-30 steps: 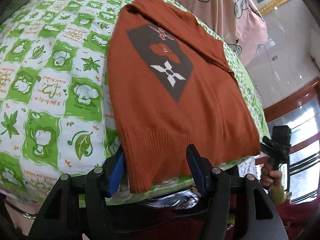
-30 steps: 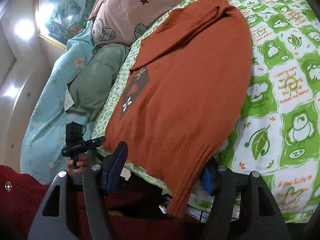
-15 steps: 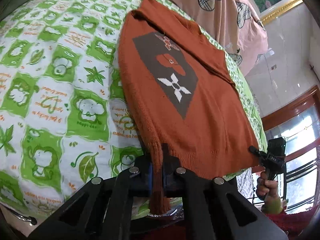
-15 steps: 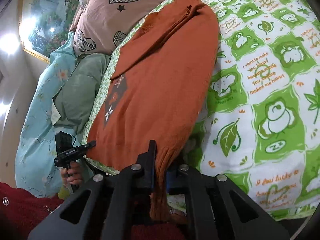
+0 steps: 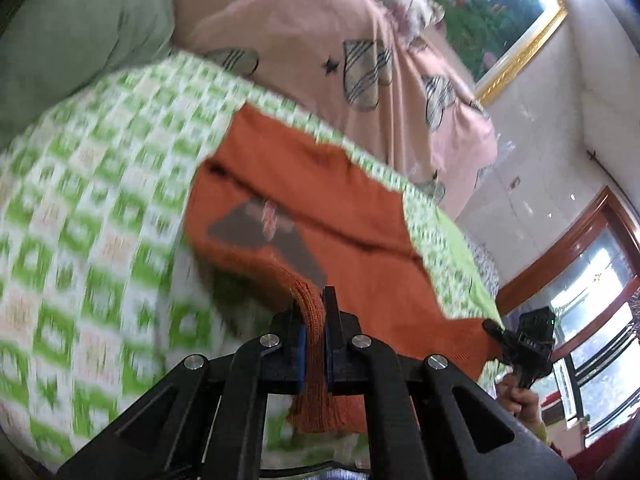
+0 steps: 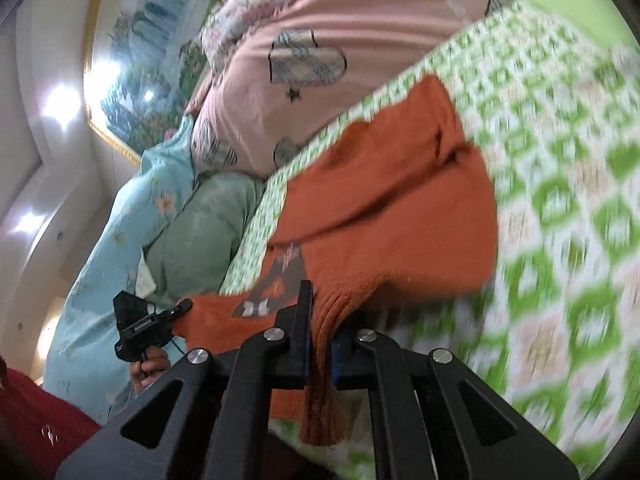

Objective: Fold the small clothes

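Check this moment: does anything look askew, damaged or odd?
Nothing stands out. Both the left gripper and right gripper pinch the orange sweater at its ribbed hem, lifting it off the green checked blanket.

We look from low at the bed's (image 5: 100,208) near edge, close in, along each tool toward the pillows (image 5: 320,32). Both views share the orange sweater (image 5: 352,208) (image 6: 392,208) and the pillows (image 6: 320,92).

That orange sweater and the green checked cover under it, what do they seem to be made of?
The orange sweater looks like matte knitted yarn, wool or acrylic: ribbed stitches show at the hem pinched in the left claw. The green checked cover looks like printed woven cotton, smooth and matte, though blur hides the weave.
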